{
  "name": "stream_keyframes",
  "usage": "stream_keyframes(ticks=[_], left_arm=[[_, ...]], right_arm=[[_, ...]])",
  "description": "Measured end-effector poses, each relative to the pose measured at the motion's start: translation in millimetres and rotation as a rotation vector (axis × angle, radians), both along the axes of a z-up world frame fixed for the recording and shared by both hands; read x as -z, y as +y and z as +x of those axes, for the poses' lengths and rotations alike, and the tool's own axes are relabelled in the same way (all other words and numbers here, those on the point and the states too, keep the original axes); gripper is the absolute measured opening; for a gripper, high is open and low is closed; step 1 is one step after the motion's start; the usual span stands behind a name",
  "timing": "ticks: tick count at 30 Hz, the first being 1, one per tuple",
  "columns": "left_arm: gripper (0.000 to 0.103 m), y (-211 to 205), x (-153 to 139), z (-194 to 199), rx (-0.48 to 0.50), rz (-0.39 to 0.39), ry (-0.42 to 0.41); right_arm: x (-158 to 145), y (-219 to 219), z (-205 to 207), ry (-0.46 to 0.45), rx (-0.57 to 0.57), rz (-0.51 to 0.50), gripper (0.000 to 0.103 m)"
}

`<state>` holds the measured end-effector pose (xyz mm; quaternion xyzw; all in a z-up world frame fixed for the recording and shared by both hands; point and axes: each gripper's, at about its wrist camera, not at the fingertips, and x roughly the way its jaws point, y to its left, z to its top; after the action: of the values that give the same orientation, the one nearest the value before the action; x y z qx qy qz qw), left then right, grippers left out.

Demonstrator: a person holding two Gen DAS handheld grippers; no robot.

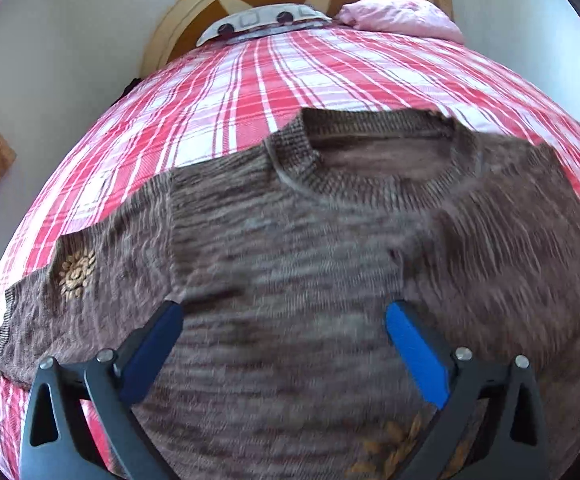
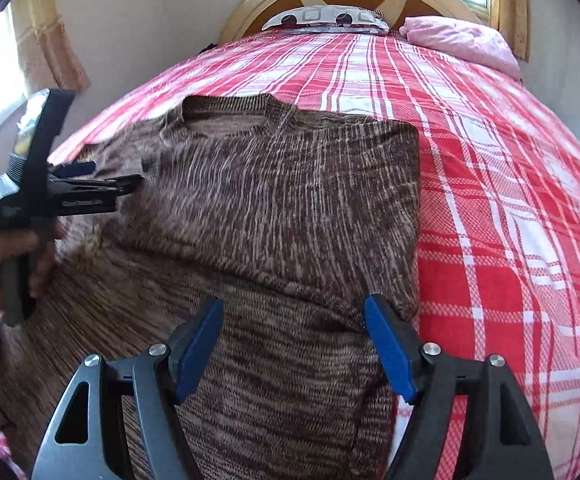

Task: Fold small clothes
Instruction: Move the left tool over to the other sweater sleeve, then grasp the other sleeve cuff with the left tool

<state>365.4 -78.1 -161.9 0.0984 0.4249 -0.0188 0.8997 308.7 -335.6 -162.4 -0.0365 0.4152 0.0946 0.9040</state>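
We see the brown knit sweater (image 1: 290,240) lying on the bed's red plaid bedspread (image 1: 250,80), its right side folded inward. Our left tool (image 1: 284,322) hangs above it with jaws spread wide, gripping nothing. Our right tool (image 2: 294,316) hovers over the folded edge, jaws apart and empty.

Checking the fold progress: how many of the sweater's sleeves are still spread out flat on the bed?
1. The left sleeve lies spread out on the plaid bedspread. The sweater has its right side already folded in over the body, so that sleeve is hidden.
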Motion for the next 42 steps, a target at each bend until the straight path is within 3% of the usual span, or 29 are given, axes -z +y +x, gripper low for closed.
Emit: stream_keyframes(ticks=[5,10,14,20,26,28,34,37,42], left_arm=[[0.103,7.2,-1.5,-37.0,0.046,0.009,-0.001],[0.103,23.5,-5.7,-59.6,0.058,-0.012,-0.009],[0.103,47.7,-11.8,-78.6,0.037,-0.035,-0.029],[0.103,117.3,-23.6,-103.1,-0.066,-0.043,-0.074],[0.103,215.2,-31.0,-101.6,-0.289,-0.036,-0.119],[0.103,244.3,-29.8,-98.5,-0.382,-0.06,-0.113],[0.103,300.7,-12.3,-88.9,-0.565,-0.278,-0.059],[0.097,309.4,-3.8,-82.9,-0.606,-0.373,-0.045],[0.082,314.2,7.2,-67.7,-0.615,-0.455,-0.02]], right_arm=[[-0.5,9.1,-2.5,-0.011,0.008,-0.099,0.074],[1.7,2.3,-5.0,0.031,0.055,-0.049,0.075],[-2.9,8.1,-13.3,0.022,0.063,-0.086,0.075],[-19.5,27.5,-46.2,-0.071,0.086,-0.149,0.075],[-29.4,53.6,-77.6,-0.148,-0.01,-0.104,0.075],[-26.8,63.6,-85.3,-0.175,-0.04,-0.106,0.075],[-14.3,85.6,-95.9,-0.211,-0.1,-0.141,0.075],[-15.2,89.8,-99.4,-0.228,-0.109,-0.156,0.075],[-14.8,86.6,-100.2,-0.226,-0.112,-0.134,0.075]])
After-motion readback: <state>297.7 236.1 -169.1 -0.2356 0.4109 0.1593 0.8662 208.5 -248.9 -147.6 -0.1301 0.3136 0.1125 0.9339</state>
